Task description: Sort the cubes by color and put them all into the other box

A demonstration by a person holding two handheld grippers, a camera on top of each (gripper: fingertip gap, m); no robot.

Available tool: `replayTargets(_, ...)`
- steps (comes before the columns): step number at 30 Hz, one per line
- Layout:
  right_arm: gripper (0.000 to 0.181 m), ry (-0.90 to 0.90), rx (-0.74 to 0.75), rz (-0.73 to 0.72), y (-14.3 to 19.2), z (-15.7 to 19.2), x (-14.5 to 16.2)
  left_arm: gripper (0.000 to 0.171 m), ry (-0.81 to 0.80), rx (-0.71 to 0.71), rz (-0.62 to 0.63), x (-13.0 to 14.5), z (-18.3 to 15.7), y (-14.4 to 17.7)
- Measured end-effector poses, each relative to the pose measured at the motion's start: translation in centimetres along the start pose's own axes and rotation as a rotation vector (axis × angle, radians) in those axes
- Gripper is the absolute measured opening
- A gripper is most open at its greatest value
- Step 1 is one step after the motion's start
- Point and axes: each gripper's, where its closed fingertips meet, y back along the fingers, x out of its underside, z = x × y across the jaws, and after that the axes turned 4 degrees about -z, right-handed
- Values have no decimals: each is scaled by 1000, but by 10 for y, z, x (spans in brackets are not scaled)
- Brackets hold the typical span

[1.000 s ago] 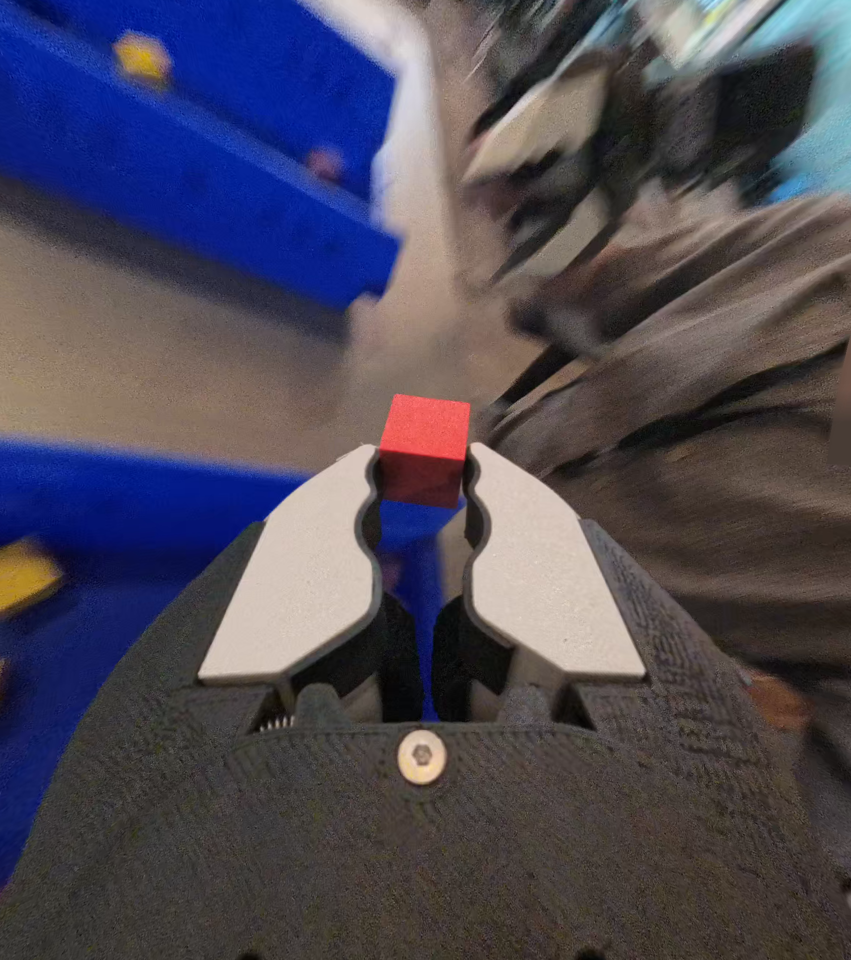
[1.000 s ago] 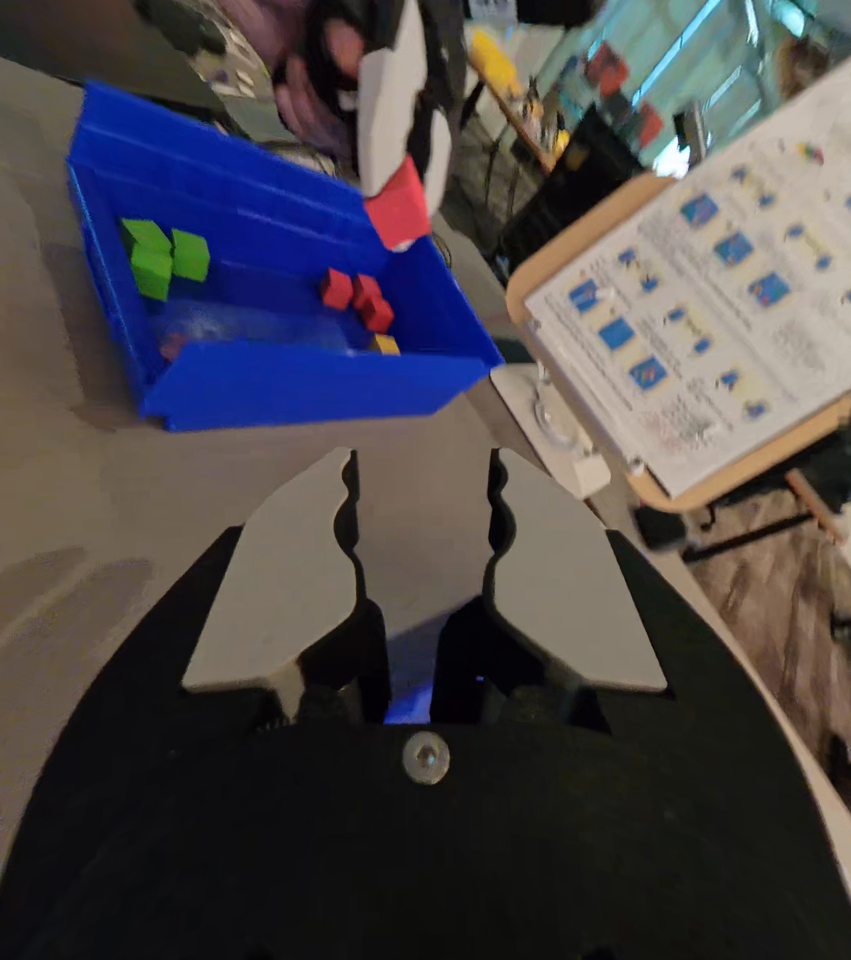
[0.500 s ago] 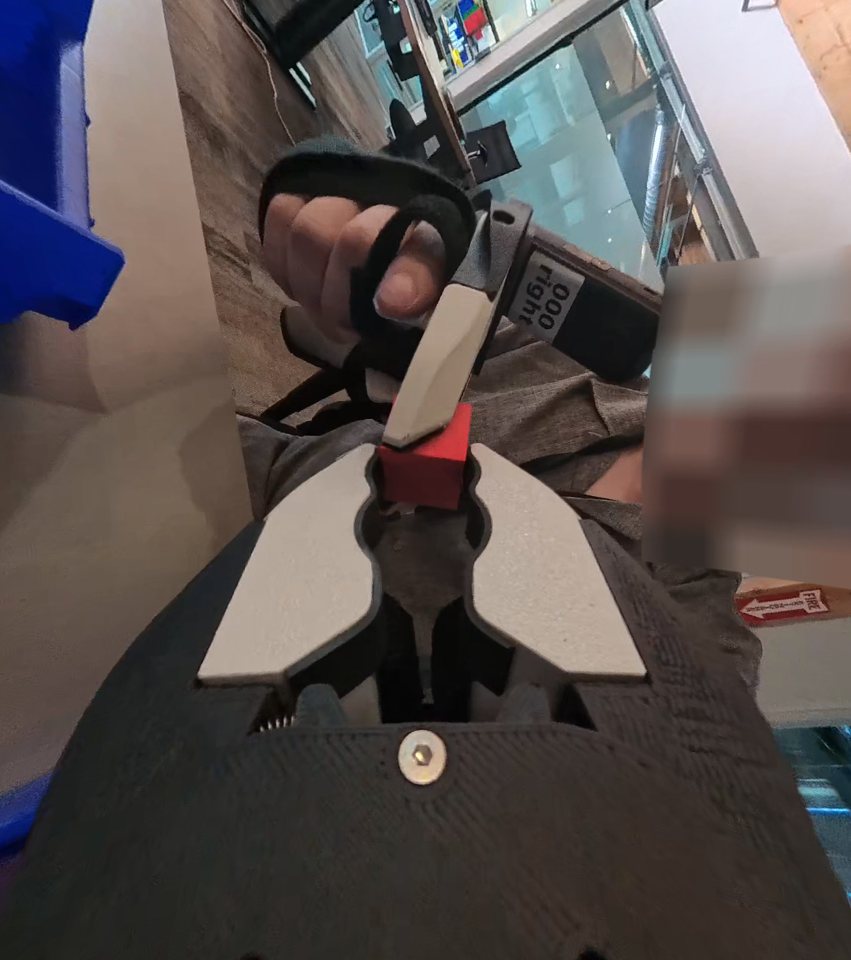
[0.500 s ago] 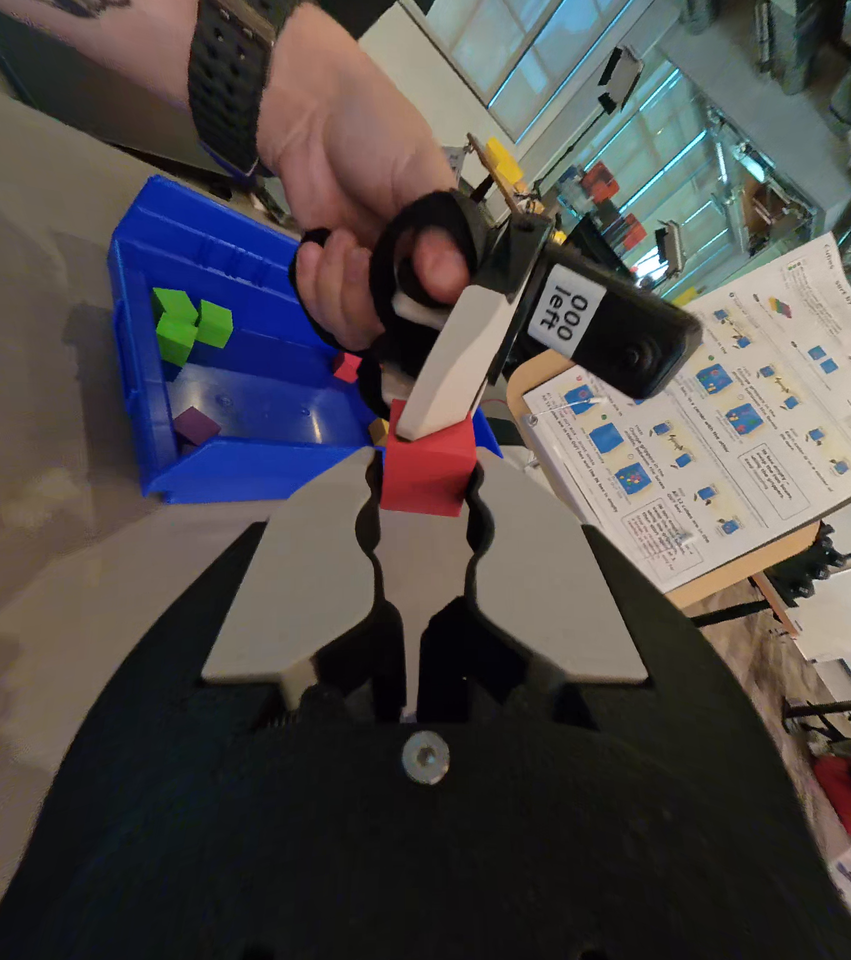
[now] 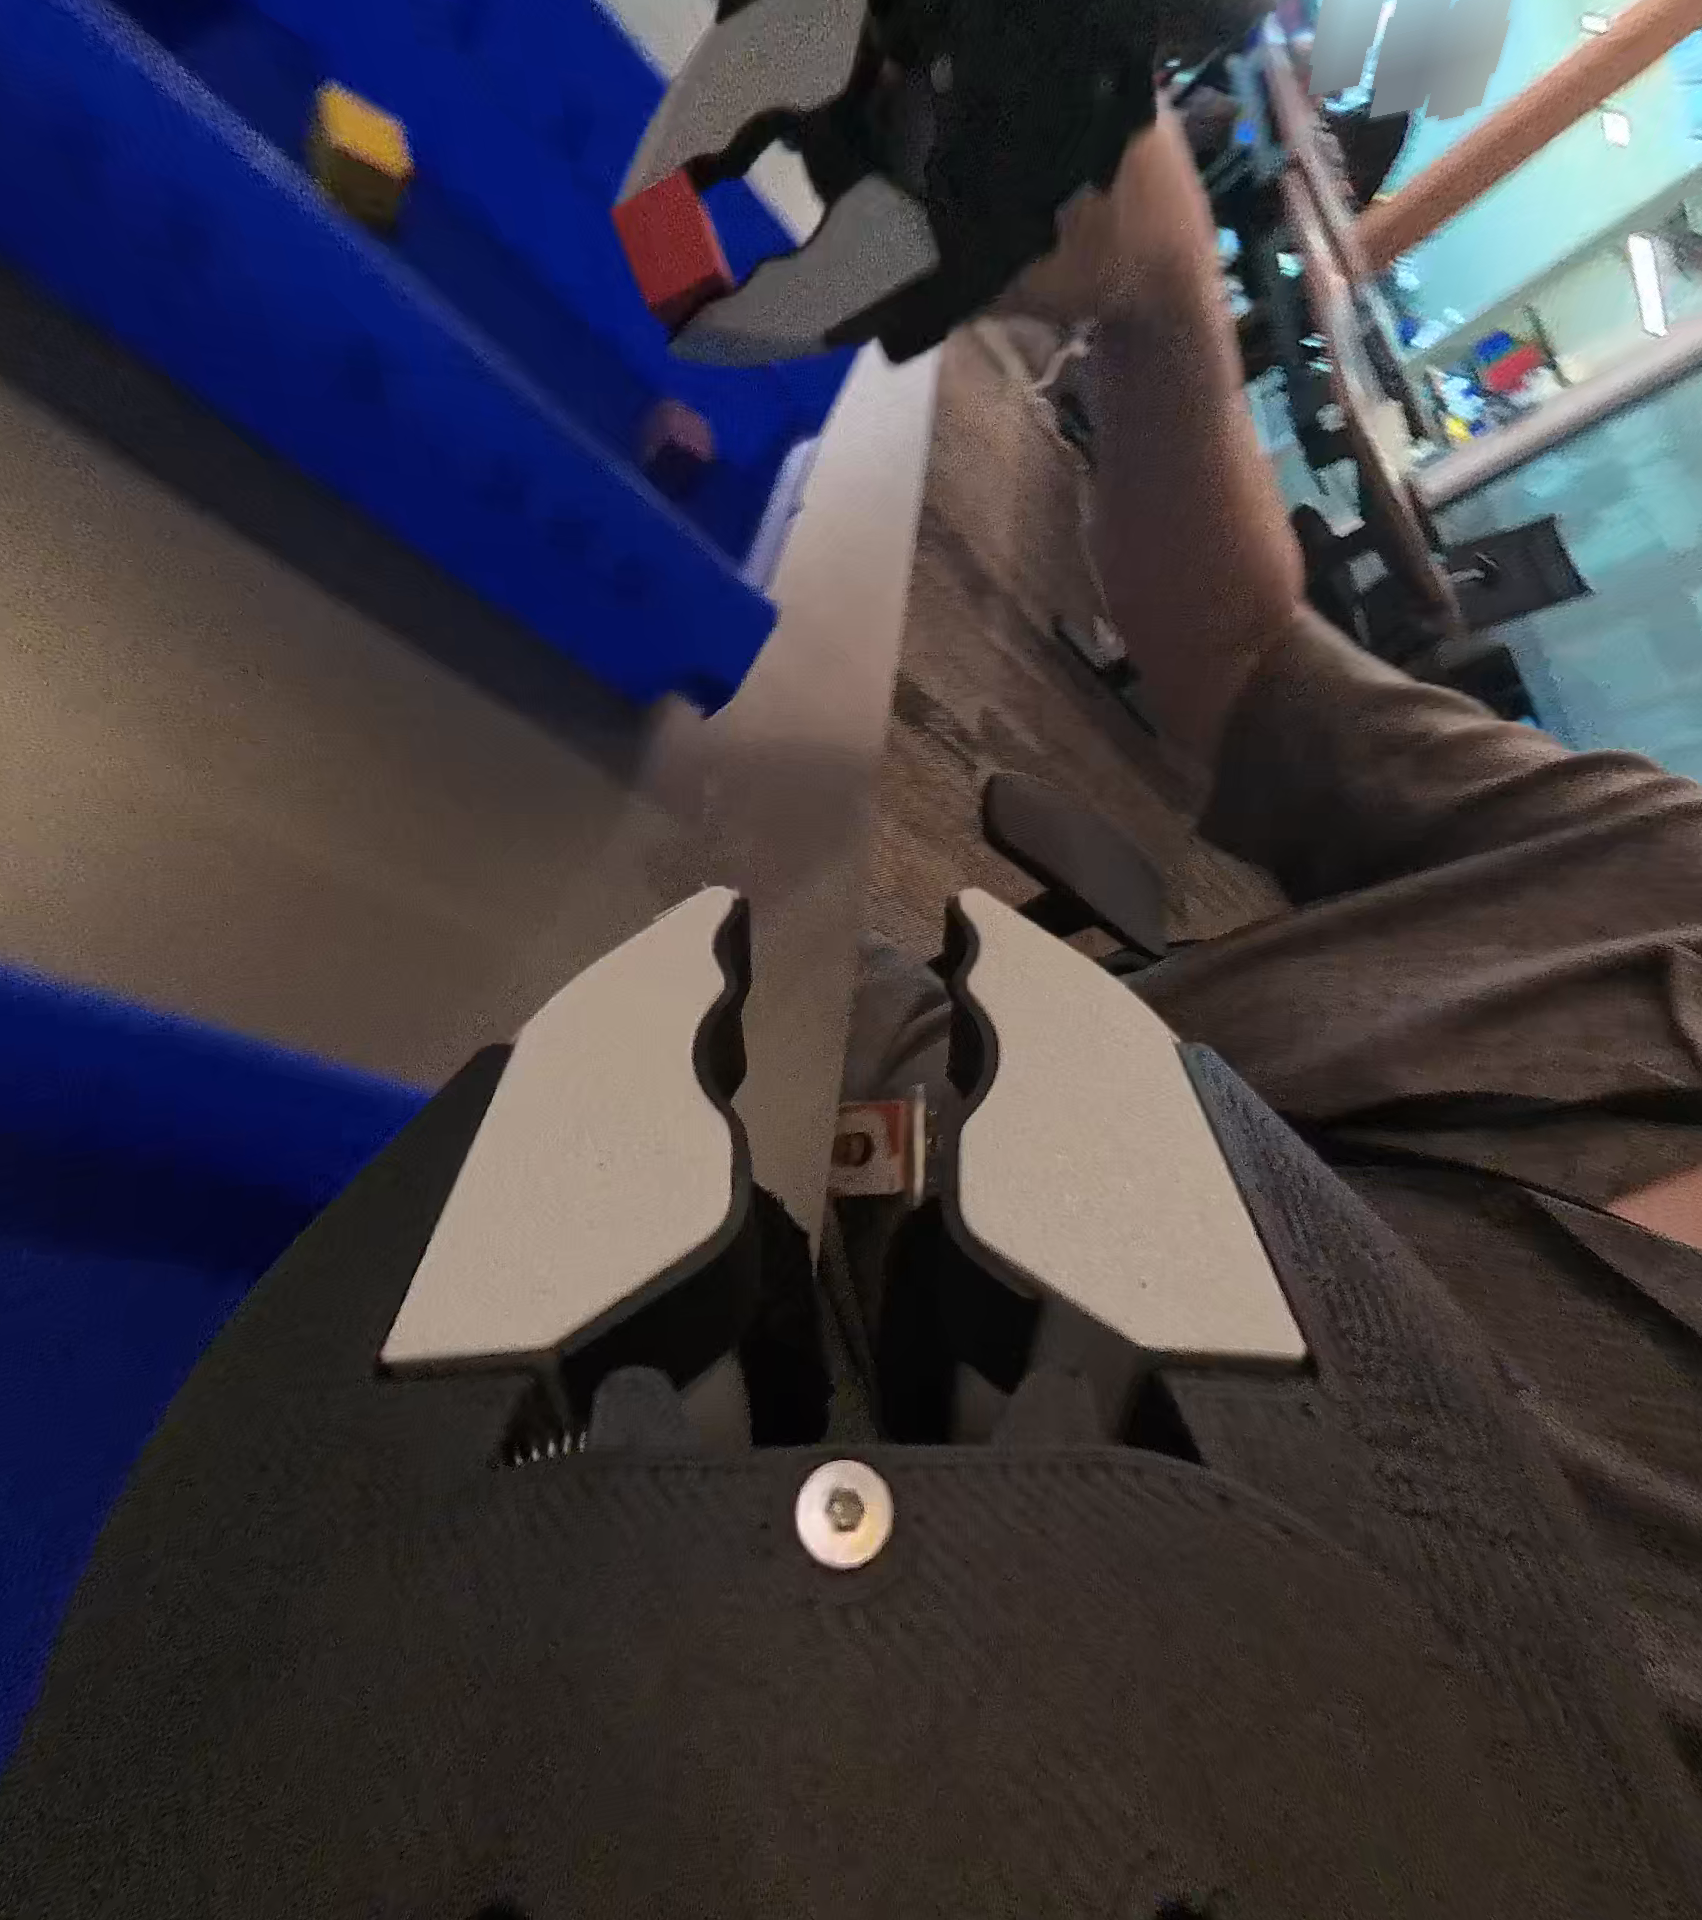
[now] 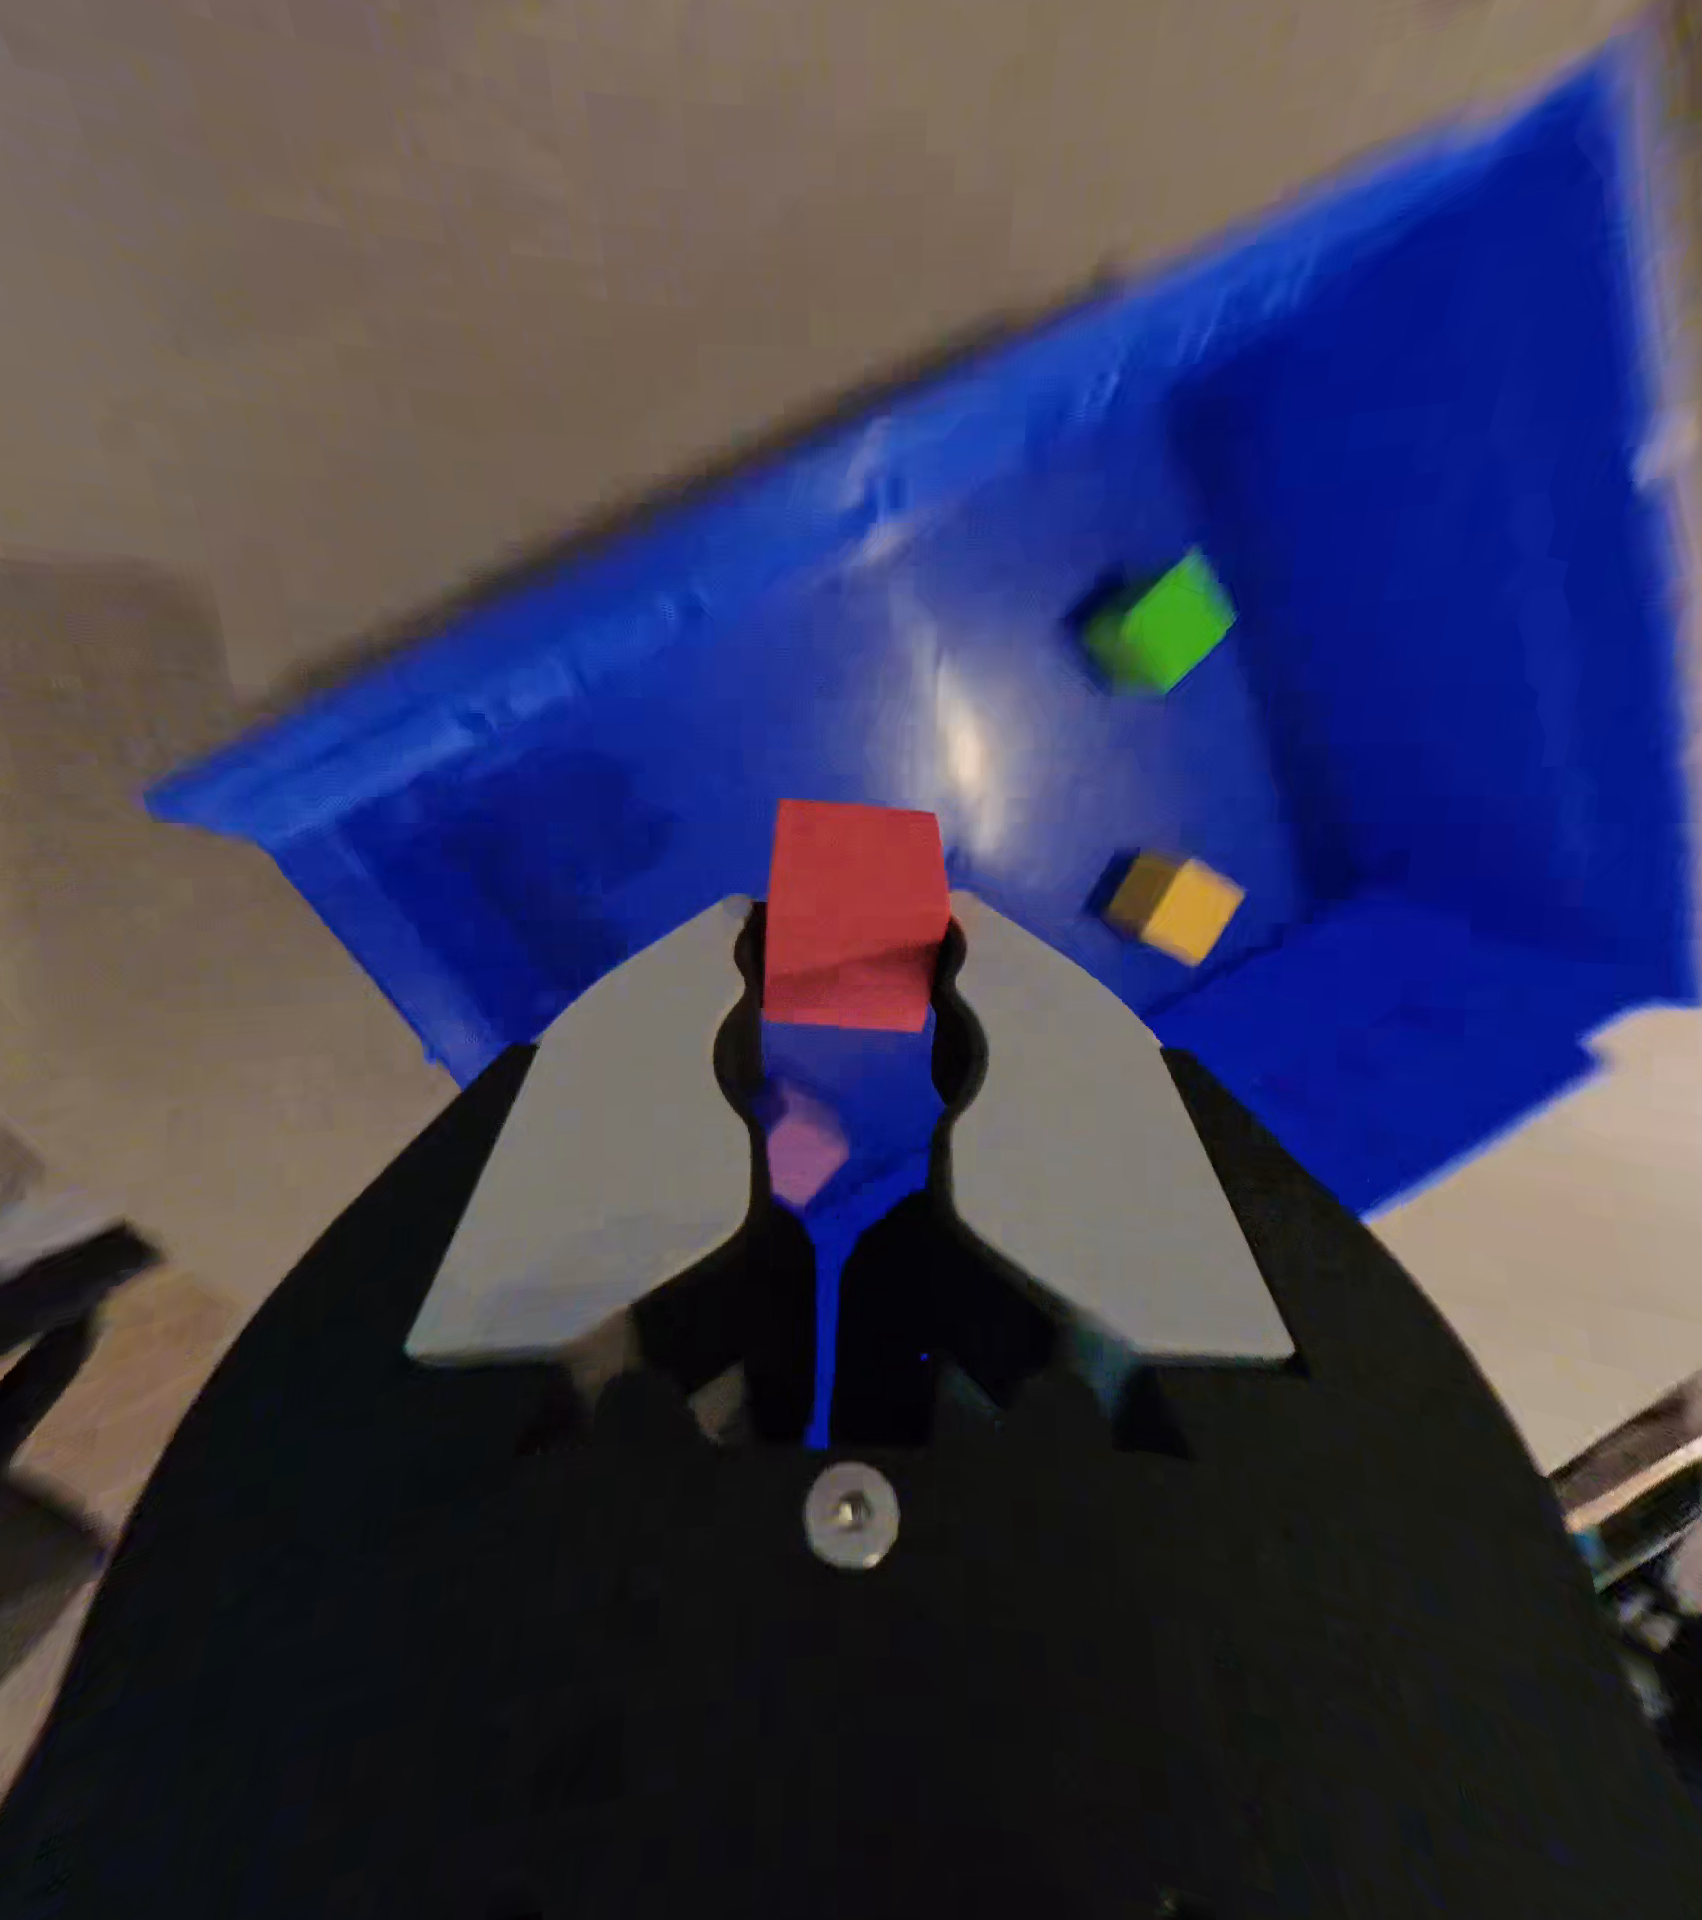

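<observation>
The small red cube (image 6: 852, 914) has changed hands: the left claw (image 5: 847, 920), gripping it a moment ago, now gapes empty beside the counter (image 5: 151, 727), while the right claw (image 6: 852, 909) pinches it above the blue plastic bin (image 6: 1449, 1039) holding green (image 6: 1159, 623), yellow (image 6: 1179, 909) and purple (image 6: 800, 1158) cubes.

Blue bin (image 6: 618, 727) (green cube (image 6: 1159, 623) inside)

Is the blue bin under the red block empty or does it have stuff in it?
Not empty. The blue bin holds a green cube, a yellow cube and a purple one, below the red block in the right gripper.
</observation>
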Motion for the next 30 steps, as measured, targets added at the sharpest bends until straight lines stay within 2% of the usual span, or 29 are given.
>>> replayTargets(2,29,-37,-98,165,-29,-5,28,36,39,-60,12,14,17,7)
replayTargets(4,30,-52,-133,278,-52,-10,47,36,71,-102,12,25,30,15)
replayTargets(8,30,-93,-168,315,-80,-17,52,37,123,-131,-8,36,43,31)
replayTargets(13,31,-151,-184,405,-95,-24,66,40,145,-159,-10,40,50,45)
replayTargets(14,33,-157,-183,397,-94,-25,65,43,145,-178,-8,41,53,47)
replayTargets(15,45,-166,-170,387,-94,-28,62,45,143,-200,-3,42,56,50)
replayTargets(17,56,-185,-158,382,-88,-29,60,47,132,-247,19,46,65,54)
replayTargets(21,55,-172,-97,293,-60,-30,47,53,95,-341,109,62,78,56)
replayTargets(24,52,-139,5,134,-30,-28,27,56,29,-393,171,77,78,49)
replayTargets(30,47,-47,161,-169,20,13,-7,56,-254,-611,139,81,74,50)
